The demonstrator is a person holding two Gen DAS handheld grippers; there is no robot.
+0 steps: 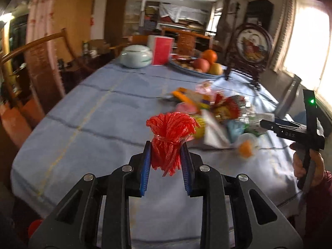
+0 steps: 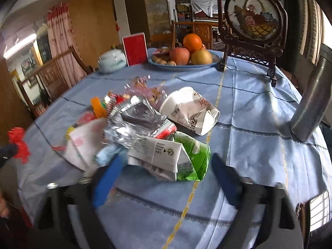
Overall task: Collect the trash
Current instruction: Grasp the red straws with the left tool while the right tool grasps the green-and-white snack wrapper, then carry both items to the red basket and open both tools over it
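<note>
Blue cloth [image 2: 259, 145] is covering the table, bearing a fruit plate [image 2: 184, 65] beyond the wrapper pile [image 2: 132, 122]. Left gripper [image 1: 166, 157] is clamping a red mesh bundle [image 1: 171, 130]; right gripper [image 2: 166, 172], jaws wide apart, is straddling a flattened carton [image 2: 166, 153].

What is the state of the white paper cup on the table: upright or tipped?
Tipped. The white paper cup lies crushed on its side on the blue tablecloth, its mouth facing sideways.
</note>
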